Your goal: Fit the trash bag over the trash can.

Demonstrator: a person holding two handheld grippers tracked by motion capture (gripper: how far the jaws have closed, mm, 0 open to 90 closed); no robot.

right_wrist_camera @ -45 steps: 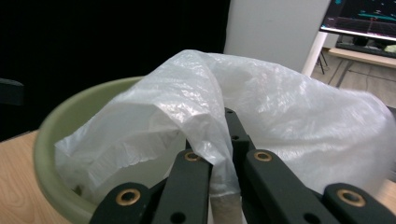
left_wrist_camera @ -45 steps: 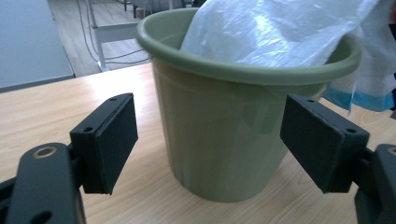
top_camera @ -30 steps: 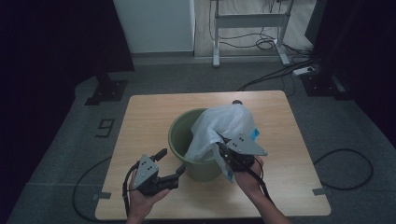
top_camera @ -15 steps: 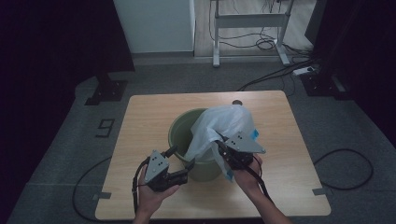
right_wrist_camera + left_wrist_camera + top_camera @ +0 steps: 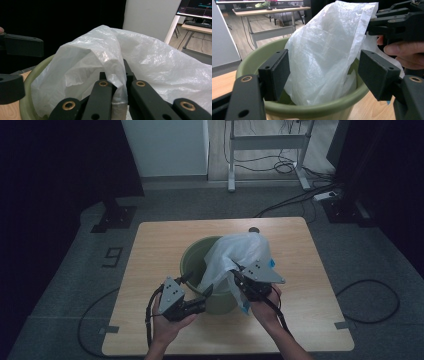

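Centrally on the wooden table (image 5: 150, 250) stands a green bucket (image 5: 192, 260), and everything else is placed against it. Out of the bucket's mouth rises a white plastic bag (image 5: 235, 255), bunched up and leaning over the rim on the side toward the right gripper (image 5: 239, 279). That gripper sits just beside the bucket's near right edge, its two black jaws pressed together on a fold of the bag; in the right gripper view the thin film is pinched between them (image 5: 120, 87) and billows above. The left gripper (image 5: 196, 287) is at the bucket's near left edge, its jaws standing wide apart, having closed a little just now. In the left gripper view they straddle the bucket's rim (image 5: 317, 110), one pad inside over the green wall, the other outside, with the bag (image 5: 324, 55) hanging between them but touched by neither pad. Beyond the bucket's far rim, a small dark round object (image 5: 254, 230) lies on the table.
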